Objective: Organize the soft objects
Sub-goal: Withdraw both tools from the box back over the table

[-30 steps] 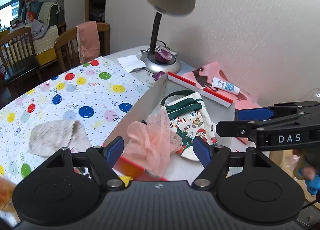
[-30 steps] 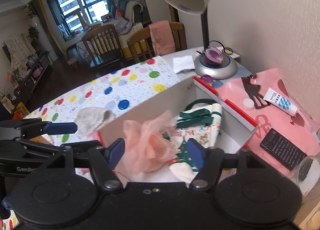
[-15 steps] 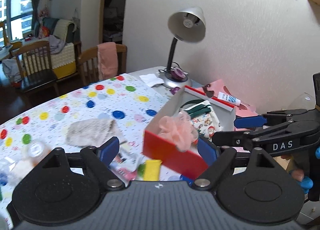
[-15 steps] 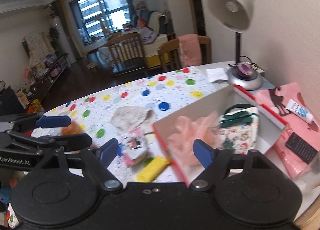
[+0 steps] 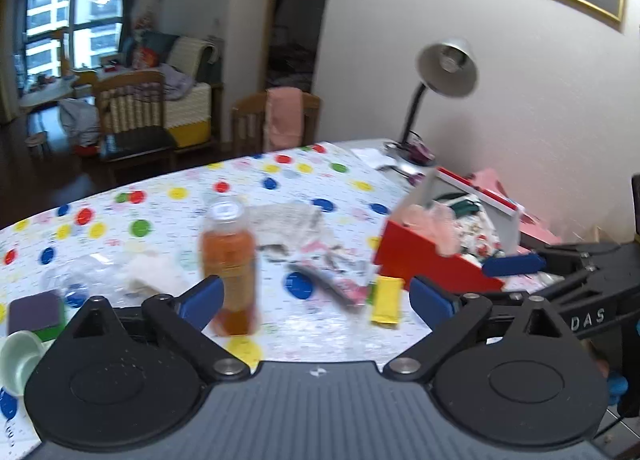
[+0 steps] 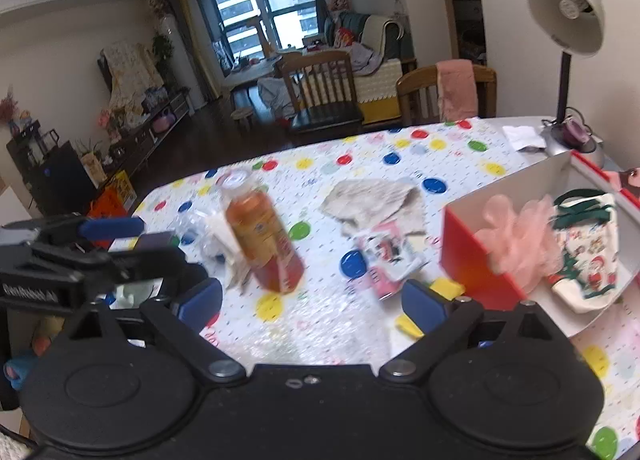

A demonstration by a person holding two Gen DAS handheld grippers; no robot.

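Observation:
A red box (image 5: 424, 256) (image 6: 472, 260) with a white inside stands at the table's right. A pink mesh puff (image 5: 438, 225) (image 6: 520, 238) and a Christmas print bag (image 6: 588, 264) lie in it. A beige knitted cloth (image 6: 376, 199) (image 5: 288, 219) lies on the dotted tablecloth left of the box. My left gripper (image 5: 316, 298) is open and empty, held back above the near table. My right gripper (image 6: 312, 300) is open and empty, also well back from the box.
An orange drink bottle (image 5: 230, 260) (image 6: 260, 236) stands mid-table. A pink packet (image 6: 390, 256), a yellow bar (image 5: 386, 300), crumpled plastic (image 5: 80, 272), a purple sponge (image 5: 34, 312) and a green cup (image 5: 18, 360) lie around. A desk lamp (image 6: 566, 39) stands at the far right.
Both grippers have pulled back and up from the box, empty. The puff stays in the box. More of the table, with the bottle and clutter, has come into view.

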